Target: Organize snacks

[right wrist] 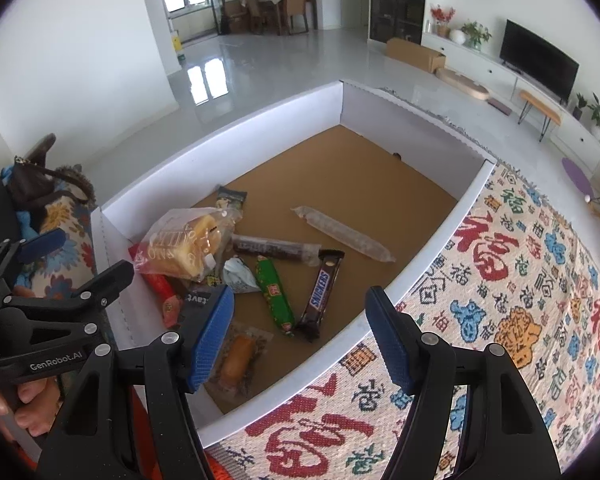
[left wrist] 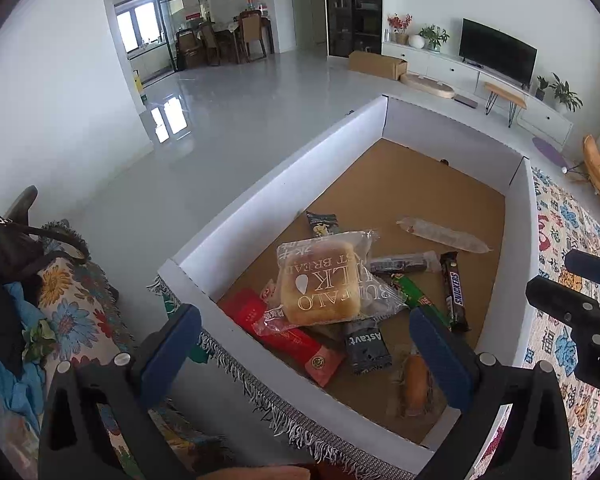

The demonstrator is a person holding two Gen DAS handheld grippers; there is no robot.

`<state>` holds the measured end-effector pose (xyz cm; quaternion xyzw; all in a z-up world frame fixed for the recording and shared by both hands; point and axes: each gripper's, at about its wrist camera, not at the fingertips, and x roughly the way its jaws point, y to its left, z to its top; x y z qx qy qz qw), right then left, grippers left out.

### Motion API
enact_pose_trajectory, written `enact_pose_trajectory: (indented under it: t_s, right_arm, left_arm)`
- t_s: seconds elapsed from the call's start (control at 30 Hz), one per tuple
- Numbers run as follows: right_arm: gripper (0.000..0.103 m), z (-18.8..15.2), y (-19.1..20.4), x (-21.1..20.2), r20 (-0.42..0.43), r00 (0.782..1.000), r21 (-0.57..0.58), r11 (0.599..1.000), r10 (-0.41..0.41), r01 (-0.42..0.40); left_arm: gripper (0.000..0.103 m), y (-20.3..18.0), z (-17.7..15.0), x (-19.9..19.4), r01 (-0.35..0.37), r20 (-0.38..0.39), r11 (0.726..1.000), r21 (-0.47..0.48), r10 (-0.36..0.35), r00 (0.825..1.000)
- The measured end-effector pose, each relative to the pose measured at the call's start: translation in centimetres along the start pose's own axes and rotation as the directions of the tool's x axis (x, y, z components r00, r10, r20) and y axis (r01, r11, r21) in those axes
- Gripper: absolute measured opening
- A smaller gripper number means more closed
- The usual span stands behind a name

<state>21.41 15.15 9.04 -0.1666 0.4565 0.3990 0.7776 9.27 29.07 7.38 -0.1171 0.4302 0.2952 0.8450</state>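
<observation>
A white-walled cardboard box [left wrist: 284, 168] [right wrist: 228, 136] with a brown floor holds several snacks. A wrapped milk bread [left wrist: 320, 284] [right wrist: 180, 244] lies on top of the pile. Around it lie a red packet [left wrist: 284, 336], a black Astavt packet [left wrist: 366, 346], a green bar [right wrist: 276, 296], a Snickers bar [left wrist: 454, 292] [right wrist: 320, 294], a dark bar [right wrist: 272, 246], a clear sausage [left wrist: 444, 234] [right wrist: 342, 234] and a small orange cake [left wrist: 416, 384] [right wrist: 238, 356]. My left gripper [left wrist: 306, 344] is open above the box's near corner. My right gripper [right wrist: 300, 332] is open over the box's near right wall.
The box sits on a patterned cloth [right wrist: 520, 280] with red and blue characters. A floral cushion and a dark bag [left wrist: 24, 248] lie to the left. Beyond is a grey tiled floor [left wrist: 240, 92], a TV unit [left wrist: 496, 56] and a dining area.
</observation>
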Motion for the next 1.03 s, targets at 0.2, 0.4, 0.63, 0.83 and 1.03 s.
enact_pose_trajectory:
  t_s: [0.2,0.4,0.63,0.83,1.03]
  right_arm:
    - [0.072,-0.1,0.0,0.4,-0.007,1.0,-0.013,1.0,-0.006,0.006]
    - [0.072,-0.1,0.0,0.6,-0.011,1.0,-0.007,1.0,-0.003,0.003]
    - [0.072,-0.1,-0.2,0.9,-0.014,1.0,-0.003,1.0,-0.007,0.007]
    - [0.072,-0.2,-0.3,1.2,-0.006,1.0,-0.004,1.0,-0.019,0.019]
    - [0.072,-0.2,-0.5,1.3,-0.001,1.0,0.011,1.0,-0.012,0.012]
  left_arm:
    - [0.103,0.2,0.1,0.4,0.014,-0.013,1.0,-0.013,-0.014,1.0]
    - [0.103,0.3,0.1,0.7,0.022,-0.017,1.0,-0.012,-0.022,1.0]
    - [0.103,0.2,0.1,0.8,0.023,-0.014,1.0,-0.009,-0.024,1.0]
    - [0.103,0.0,0.0,1.1,0.048,-0.026,0.999,-0.014,-0.049,0.998]
    - [0.103,0.0,-0.2,0.5,0.096,-0.007,0.995,-0.036,-0.097,0.995]
